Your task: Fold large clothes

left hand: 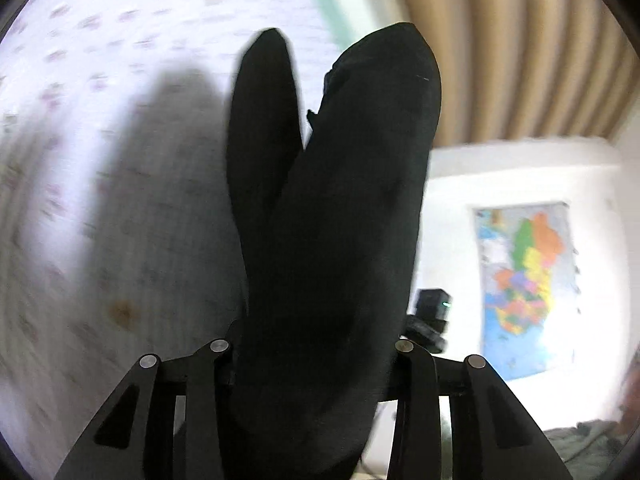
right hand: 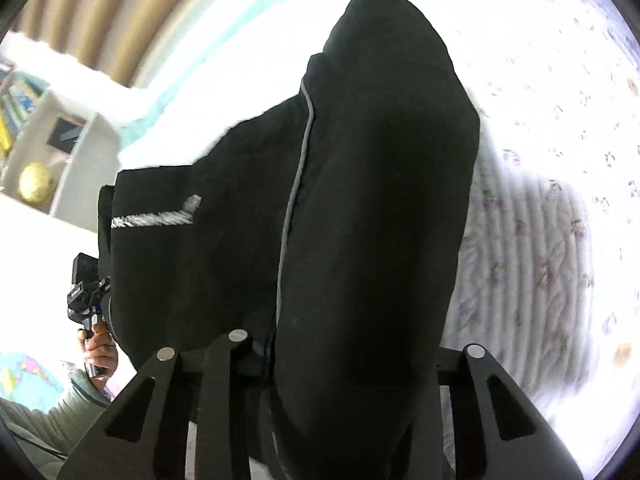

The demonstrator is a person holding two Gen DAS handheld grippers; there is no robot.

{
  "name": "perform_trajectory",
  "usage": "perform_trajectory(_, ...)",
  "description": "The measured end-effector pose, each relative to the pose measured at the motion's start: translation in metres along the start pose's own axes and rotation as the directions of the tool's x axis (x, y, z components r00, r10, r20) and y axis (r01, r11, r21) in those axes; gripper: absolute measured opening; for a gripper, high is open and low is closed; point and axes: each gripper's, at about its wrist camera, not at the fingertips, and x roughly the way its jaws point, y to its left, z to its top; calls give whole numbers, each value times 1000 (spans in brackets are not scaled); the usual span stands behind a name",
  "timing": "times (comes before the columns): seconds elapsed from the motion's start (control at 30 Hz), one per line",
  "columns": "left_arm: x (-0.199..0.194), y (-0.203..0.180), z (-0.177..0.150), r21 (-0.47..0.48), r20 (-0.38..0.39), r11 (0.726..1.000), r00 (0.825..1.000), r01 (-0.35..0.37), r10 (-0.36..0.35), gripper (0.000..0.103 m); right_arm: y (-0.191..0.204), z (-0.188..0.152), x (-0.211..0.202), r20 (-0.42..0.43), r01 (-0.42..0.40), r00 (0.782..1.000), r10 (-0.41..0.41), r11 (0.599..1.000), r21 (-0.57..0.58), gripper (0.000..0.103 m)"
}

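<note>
Two grippers, each with black cloth bunched up between its fingers. The left gripper (left hand: 312,364) is clamped on a black garment (left hand: 340,208), which rises from the fingers in two dark lobes — a narrower one on the left, a broader one on the right — and throws a soft grey shadow on the floral bedspread (left hand: 100,60) behind it. The picture is smeared with blur, so the folds are hard to read. Off to the right of the cloth a coloured map (left hand: 524,280) hangs on the white wall, and brown curtains (left hand: 520,40) fall above it.

The right gripper (right hand: 340,356) grips the same black garment (right hand: 380,200); the cloth swells up from the fingers and hides the fingertips altogether. A thin grey piping runs down its left side, and a grey striped patch sits on the flap that hangs out to the left. It is held up off the quilted floral bedspread (right hand: 540,240), which fills the right of the view. At the left edge the person's left hand (right hand: 98,346) holds the other gripper's handle, and further back a white shelf (right hand: 80,148) carries a gold ball (right hand: 35,182).
</note>
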Motion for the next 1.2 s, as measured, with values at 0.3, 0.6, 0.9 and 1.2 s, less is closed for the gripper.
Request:
perform_trajectory(0.3,-38,-101,-97,151,4,986,997,74,-75,41,40,-50,-52,121,-101,987,107,993,-56,34)
perform_trajectory(0.6,-69,-83,-170,92,-17,993,997,77,-75,42,29,-61,-63,79,-40,996,46,997,-70,34)
perform_trajectory(0.9,-70,5,-190,-123,-9,991,999,43,-45,46,3,-81,-26,-37,59,998,-58,998,32,34)
perform_trajectory(1.2,-123,128,-207,-479,87,877,996,29,14,55,-69,-94,-22,-105,131,988,-110,967,219,56)
